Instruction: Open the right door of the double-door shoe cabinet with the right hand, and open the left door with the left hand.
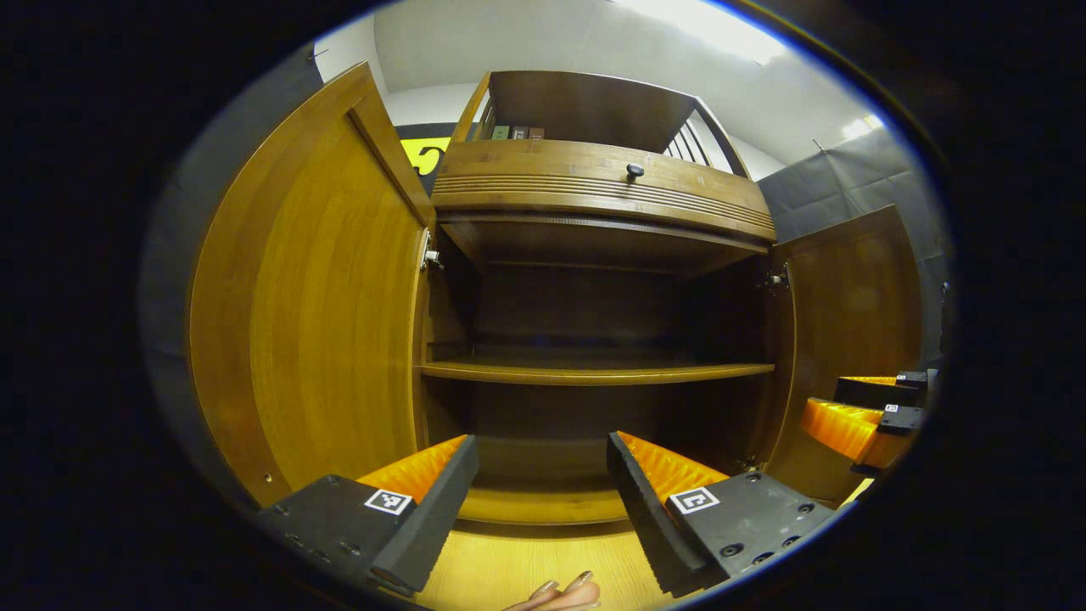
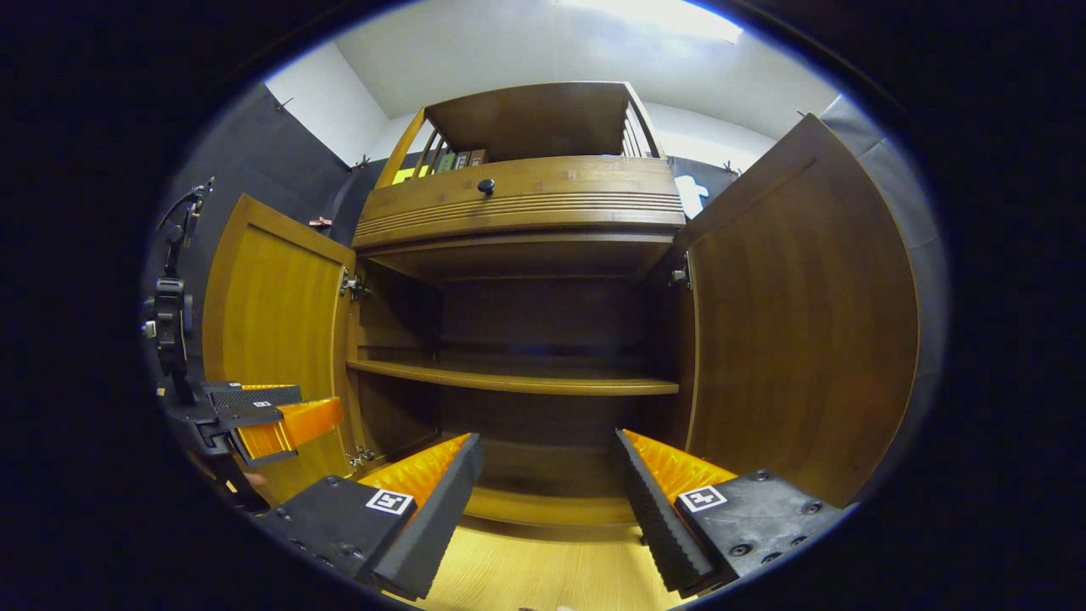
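The wooden shoe cabinet stands in front of me with both doors swung wide. Its left door hangs open at the left of the left gripper view; its right door hangs open at the right of the right gripper view. Inside is a bare middle shelf and a dark interior. My left gripper is open, holding nothing, short of the cabinet's bottom edge. My right gripper is open too, likewise in front of the base. The right gripper also appears beside the right door; the left gripper appears before the left door.
A drawer with a small dark knob sits above the doors, and an upper rack holds a few book-like items. Light wooden floor lies below the grippers. Fingertips of a hand peek in at the bottom. Black cloth walls stand on both sides.
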